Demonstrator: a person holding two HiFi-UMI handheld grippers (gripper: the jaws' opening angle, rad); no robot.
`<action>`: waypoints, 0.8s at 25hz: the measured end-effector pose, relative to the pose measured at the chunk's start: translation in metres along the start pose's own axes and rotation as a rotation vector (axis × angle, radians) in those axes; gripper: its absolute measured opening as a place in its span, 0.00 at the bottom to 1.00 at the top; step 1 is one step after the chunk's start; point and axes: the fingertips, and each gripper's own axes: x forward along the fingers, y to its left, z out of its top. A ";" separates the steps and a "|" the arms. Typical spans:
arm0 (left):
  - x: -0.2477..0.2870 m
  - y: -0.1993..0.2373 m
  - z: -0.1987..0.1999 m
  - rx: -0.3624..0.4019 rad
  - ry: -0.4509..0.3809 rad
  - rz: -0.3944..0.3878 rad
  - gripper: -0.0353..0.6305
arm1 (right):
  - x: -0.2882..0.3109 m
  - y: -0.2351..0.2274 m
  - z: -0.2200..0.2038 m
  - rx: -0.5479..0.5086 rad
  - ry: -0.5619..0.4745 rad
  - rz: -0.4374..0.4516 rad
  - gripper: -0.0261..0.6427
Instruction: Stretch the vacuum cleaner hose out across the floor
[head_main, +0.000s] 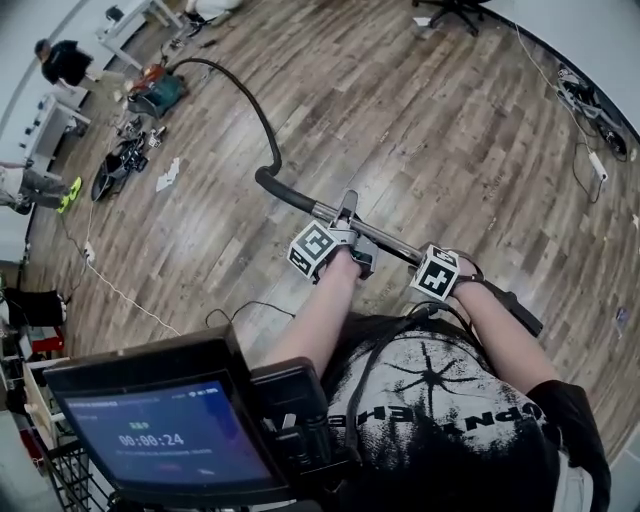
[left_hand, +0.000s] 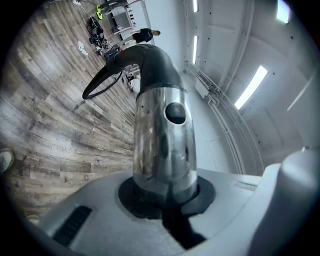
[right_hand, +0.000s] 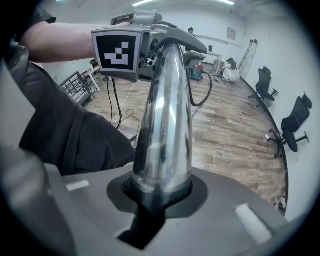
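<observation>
Gripping the shiny metal wand (head_main: 385, 238) with both claws here, held up above the wood floor (head_main: 420, 130) in front of the person. The left claw (head_main: 340, 235) is clamped round the tube nearer the hose end, and the right claw (head_main: 445, 272) is clamped on it further back, near the black tip by the person's body. The black hose (head_main: 250, 100) comes off the wand's curved end and snakes away across the floor in a loose bend to the vacuum cleaner (head_main: 158, 93), well away at the far left.
</observation>
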 end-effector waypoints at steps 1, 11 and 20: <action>0.002 -0.003 -0.010 0.002 -0.002 0.003 0.11 | -0.004 -0.001 -0.009 -0.001 -0.002 0.002 0.15; 0.011 -0.012 -0.043 0.002 0.051 0.042 0.11 | -0.020 0.006 -0.037 0.054 -0.006 0.038 0.16; 0.025 -0.019 -0.047 0.013 0.157 0.000 0.11 | -0.020 0.007 -0.030 0.156 -0.006 -0.034 0.16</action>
